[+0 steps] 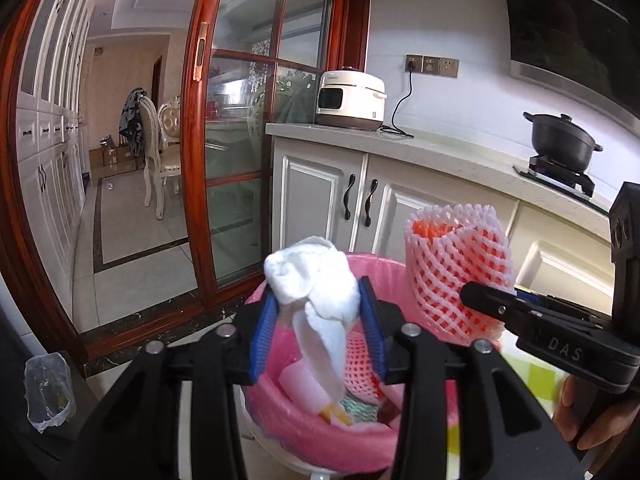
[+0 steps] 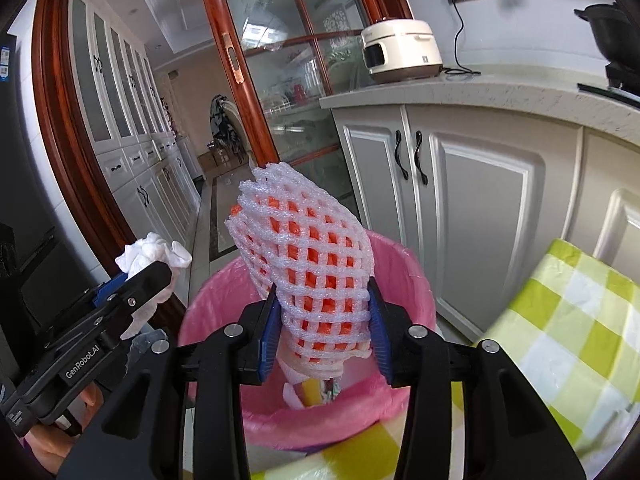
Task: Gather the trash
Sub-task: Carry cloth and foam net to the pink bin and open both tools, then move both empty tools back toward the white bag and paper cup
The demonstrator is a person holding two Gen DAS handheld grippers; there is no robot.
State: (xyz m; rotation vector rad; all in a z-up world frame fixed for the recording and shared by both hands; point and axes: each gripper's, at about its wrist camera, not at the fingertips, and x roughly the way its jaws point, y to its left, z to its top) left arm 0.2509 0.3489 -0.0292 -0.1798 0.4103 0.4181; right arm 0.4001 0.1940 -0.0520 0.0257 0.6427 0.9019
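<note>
The left gripper (image 1: 318, 320) has its 2 blue-padded fingers (image 1: 264, 332) clamped on a crumpled white tissue (image 1: 316, 280), which hangs over the open mouth of the pink-lined trash bin (image 1: 288, 424). A loose tail of the tissue droops down between the fingers toward the bin's contents. In the right wrist view the same tissue (image 2: 150, 254) shows at the left, bunched above the left gripper's black finger.

The right gripper (image 2: 324, 328) is closed on a white foam fruit net (image 2: 308, 256) with orange showing through its mesh; the fingers (image 2: 268, 332) press it from both sides near its lower end, and the net stands tilted above the bin (image 2: 404, 280). In the left wrist view the net (image 1: 456, 272) sits just beside the tissue, to its right, over the bin's far rim.

Inside the bin lie another piece of pink foam net (image 1: 360, 364), a white block and some mixed scraps. A green-and-white checked cloth (image 2: 560, 320) lies just beside the bin on the right. Behind, a white rice cooker (image 1: 350, 100) stands plugged in on the counter (image 1: 440, 148), and a black pot (image 1: 562, 140) sits on the stove. A clear plastic cup (image 1: 48, 388) sits at the lower left.
</note>
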